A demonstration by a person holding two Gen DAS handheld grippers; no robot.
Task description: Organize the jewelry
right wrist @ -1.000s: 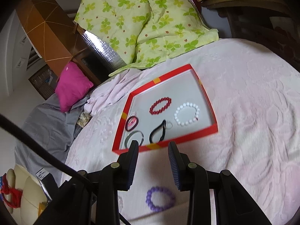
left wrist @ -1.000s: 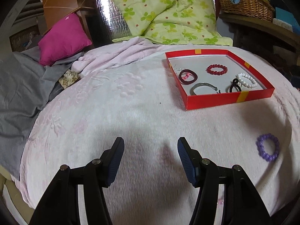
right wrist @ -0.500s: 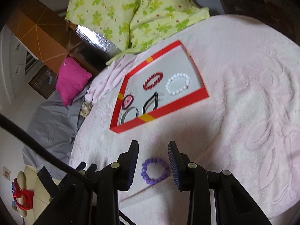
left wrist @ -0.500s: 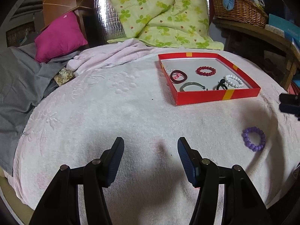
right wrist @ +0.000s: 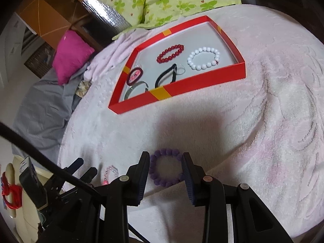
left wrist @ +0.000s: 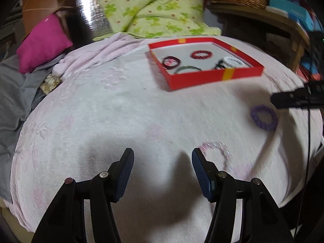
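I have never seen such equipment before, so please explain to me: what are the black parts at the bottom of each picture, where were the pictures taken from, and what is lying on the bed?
The black parts are two-finger grippers that a person holds, one per hand. Each carries a camera looking along its fingers.

The left gripper is open and empty, near a pale pink bead bracelet.

The right gripper is open, with the purple bead bracelet lying between its fingers, not yet squeezed.

On the pink towel blanket sits a shallow red cardboard tray holding a red bead bracelet, a white bead bracelet and a few other pieces.
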